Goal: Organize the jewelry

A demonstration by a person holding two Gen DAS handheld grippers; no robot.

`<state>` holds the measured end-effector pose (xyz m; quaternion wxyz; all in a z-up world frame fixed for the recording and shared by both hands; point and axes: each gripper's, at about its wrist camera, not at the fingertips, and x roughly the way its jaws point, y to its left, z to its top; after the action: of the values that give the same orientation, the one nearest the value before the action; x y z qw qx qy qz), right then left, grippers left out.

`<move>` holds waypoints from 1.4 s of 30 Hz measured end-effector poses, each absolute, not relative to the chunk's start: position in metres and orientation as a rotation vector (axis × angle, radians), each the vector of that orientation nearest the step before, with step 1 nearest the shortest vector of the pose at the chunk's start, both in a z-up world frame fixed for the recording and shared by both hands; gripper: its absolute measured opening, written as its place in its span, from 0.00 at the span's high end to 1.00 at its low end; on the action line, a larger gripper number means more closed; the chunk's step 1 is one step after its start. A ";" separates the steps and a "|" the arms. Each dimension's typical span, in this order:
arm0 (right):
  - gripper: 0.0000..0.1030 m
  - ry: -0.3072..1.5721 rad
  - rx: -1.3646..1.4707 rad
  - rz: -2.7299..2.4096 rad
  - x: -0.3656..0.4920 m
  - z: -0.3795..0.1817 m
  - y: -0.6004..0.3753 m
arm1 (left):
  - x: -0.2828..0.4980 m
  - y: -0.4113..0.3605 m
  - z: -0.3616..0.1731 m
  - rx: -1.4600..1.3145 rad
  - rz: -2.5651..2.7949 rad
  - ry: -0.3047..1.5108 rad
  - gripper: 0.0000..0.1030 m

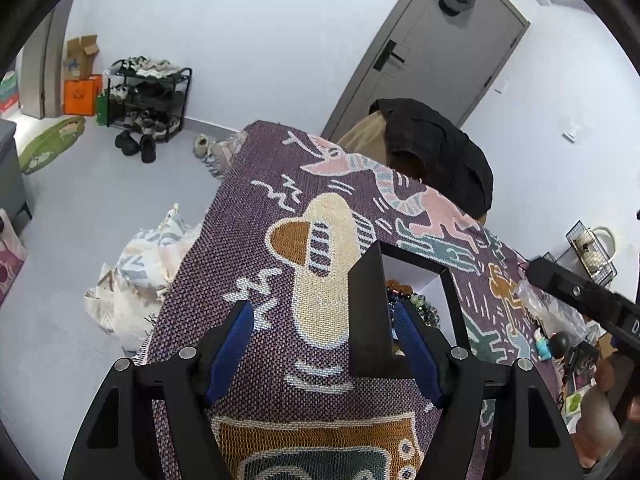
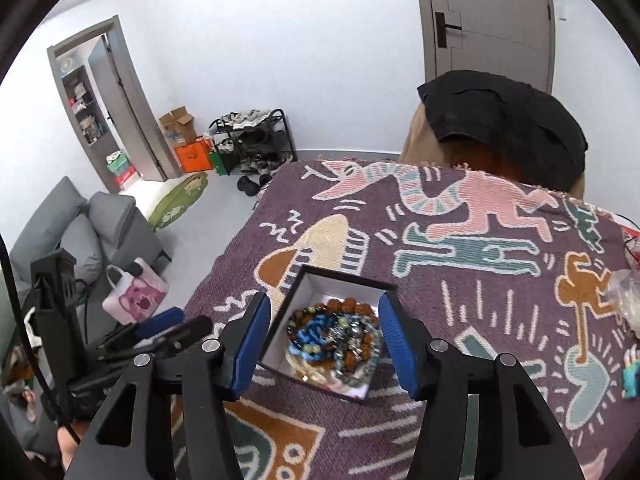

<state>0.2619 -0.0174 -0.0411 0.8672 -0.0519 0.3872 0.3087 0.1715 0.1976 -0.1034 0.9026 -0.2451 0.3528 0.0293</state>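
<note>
A black open box point(image 2: 308, 280) with a white inside sits on the patterned purple tablecloth point(image 2: 460, 272). It holds a pile of beaded bracelets point(image 2: 334, 334) in blue, brown, green and grey. My right gripper point(image 2: 322, 336) is open and empty, its blue pads on either side of the box, above it. In the left wrist view the box point(image 1: 370, 312) stands between my left gripper's open fingers point(image 1: 324, 322), nearer the right pad point(image 1: 416, 348). Some beads point(image 1: 420, 306) show inside. The left gripper holds nothing.
A clear plastic bag point(image 1: 548, 304) and small toys point(image 1: 550, 344) lie at the table's right side. A chair with a black garment point(image 2: 504, 128) stands behind the table. The table's left edge drops to the floor, with a grey sofa point(image 2: 80, 232) and a shoe rack point(image 2: 256, 140).
</note>
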 end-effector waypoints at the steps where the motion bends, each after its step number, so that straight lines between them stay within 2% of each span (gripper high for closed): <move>1: 0.46 0.808 -0.106 0.644 0.260 -0.041 -0.022 | 0.170 0.196 -0.101 -0.499 0.073 0.719 0.29; 16: 0.46 0.708 -0.042 0.561 0.213 -0.016 -0.112 | 0.146 0.128 -0.059 -0.288 0.041 0.651 0.27; 17: 0.43 0.699 -0.038 0.555 0.211 -0.014 -0.116 | 0.143 0.123 -0.056 -0.277 0.035 0.644 0.24; 18: 0.32 0.688 -0.033 0.545 0.209 -0.011 -0.122 | 0.141 0.120 -0.052 -0.266 0.030 0.636 0.22; 20: 0.17 0.655 -0.018 0.525 0.203 -0.004 -0.135 | 0.137 0.110 -0.044 -0.240 0.021 0.619 0.17; 21: 0.15 0.634 -0.012 0.513 0.199 -0.001 -0.141 | 0.133 0.103 -0.038 -0.223 0.015 0.606 0.15; 23: 0.15 0.606 -0.007 0.495 0.193 0.005 -0.153 | 0.128 0.095 -0.031 -0.201 0.009 0.589 0.08; 26: 0.14 0.585 0.016 0.486 0.185 0.011 -0.170 | 0.118 0.079 -0.017 -0.154 0.005 0.556 0.04; 29: 0.08 0.564 0.026 0.498 0.175 0.016 -0.182 | 0.110 0.067 -0.007 -0.127 0.007 0.532 0.01; 36: 0.00 0.527 0.049 0.505 0.147 0.021 -0.206 | 0.086 0.048 0.012 -0.080 0.019 0.469 0.00; 42: 0.00 0.525 0.037 0.495 0.134 0.017 -0.219 | 0.062 0.033 0.024 -0.039 0.034 0.410 0.00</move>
<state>0.1338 -0.2186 0.0168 0.9355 0.0181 0.2567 0.2422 0.0615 0.0333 0.0237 0.9787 -0.0193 0.2035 0.0171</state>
